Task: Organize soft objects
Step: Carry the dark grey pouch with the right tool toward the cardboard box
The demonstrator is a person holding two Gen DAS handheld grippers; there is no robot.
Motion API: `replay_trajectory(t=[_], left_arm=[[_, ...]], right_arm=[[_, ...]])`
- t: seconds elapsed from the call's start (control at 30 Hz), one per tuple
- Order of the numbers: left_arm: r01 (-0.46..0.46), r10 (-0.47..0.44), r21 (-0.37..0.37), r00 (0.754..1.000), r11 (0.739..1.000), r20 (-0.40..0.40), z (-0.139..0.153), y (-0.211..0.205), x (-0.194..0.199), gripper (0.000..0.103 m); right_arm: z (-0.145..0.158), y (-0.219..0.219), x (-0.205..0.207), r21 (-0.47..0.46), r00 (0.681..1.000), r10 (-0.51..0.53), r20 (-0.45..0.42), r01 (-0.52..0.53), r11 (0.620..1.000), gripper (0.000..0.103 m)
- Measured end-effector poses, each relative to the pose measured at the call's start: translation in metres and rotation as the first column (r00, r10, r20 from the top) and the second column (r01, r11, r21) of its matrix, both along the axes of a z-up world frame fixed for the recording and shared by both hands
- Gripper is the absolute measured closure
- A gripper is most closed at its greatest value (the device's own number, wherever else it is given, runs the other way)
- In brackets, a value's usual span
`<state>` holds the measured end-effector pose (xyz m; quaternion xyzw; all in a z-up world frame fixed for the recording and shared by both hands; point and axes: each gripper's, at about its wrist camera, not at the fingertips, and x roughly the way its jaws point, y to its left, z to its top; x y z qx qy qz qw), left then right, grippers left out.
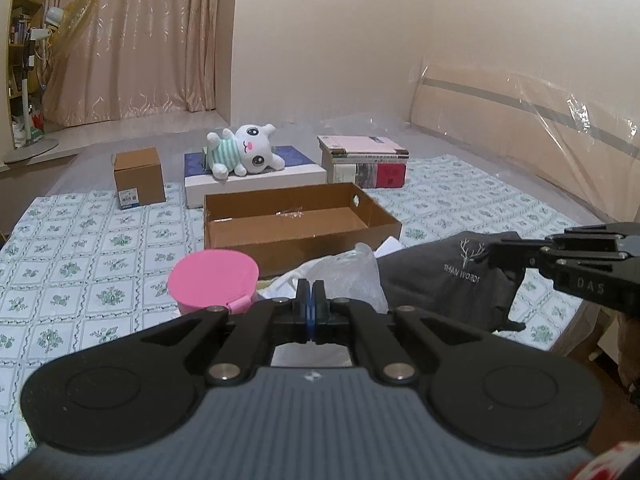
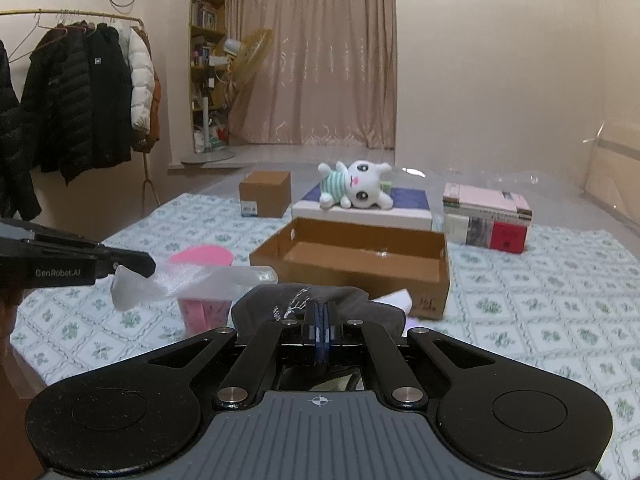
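A dark grey garment (image 1: 444,276) with a deer logo hangs off the bed at the near right, and my right gripper (image 1: 498,258) is shut on its edge. In the right wrist view the garment (image 2: 276,304) bunches just beyond my right gripper (image 2: 320,320). My left gripper (image 1: 311,298) is shut on a clear plastic bag (image 1: 354,276), which it holds up over the bed. From the right, the bag (image 2: 188,280) stretches out from my left gripper (image 2: 138,266). A white plush rabbit (image 1: 246,152) lies on a white and blue box behind an open cardboard box (image 1: 280,254).
A pink bucket (image 1: 214,280) stands near my left gripper on the patterned sheet (image 1: 80,256). A small closed carton (image 1: 138,178) and a stack of books (image 1: 364,164) flank the plush. Coats on a rack (image 2: 80,92) hang to the left.
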<state>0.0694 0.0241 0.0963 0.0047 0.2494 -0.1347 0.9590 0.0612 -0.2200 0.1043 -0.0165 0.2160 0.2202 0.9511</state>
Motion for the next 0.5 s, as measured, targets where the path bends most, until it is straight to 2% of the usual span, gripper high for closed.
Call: replay_trajectory(t=[0.5], left_arm=[[0.025, -0.025, -0.027, 0.999, 0.999, 0.035, 0.035, -0.004, 0.051, 0.103]], right_arm=[[0.04, -0.024, 0.052, 0.027, 0.997, -0.035, 0.073, 0.033, 0.999, 0.102]])
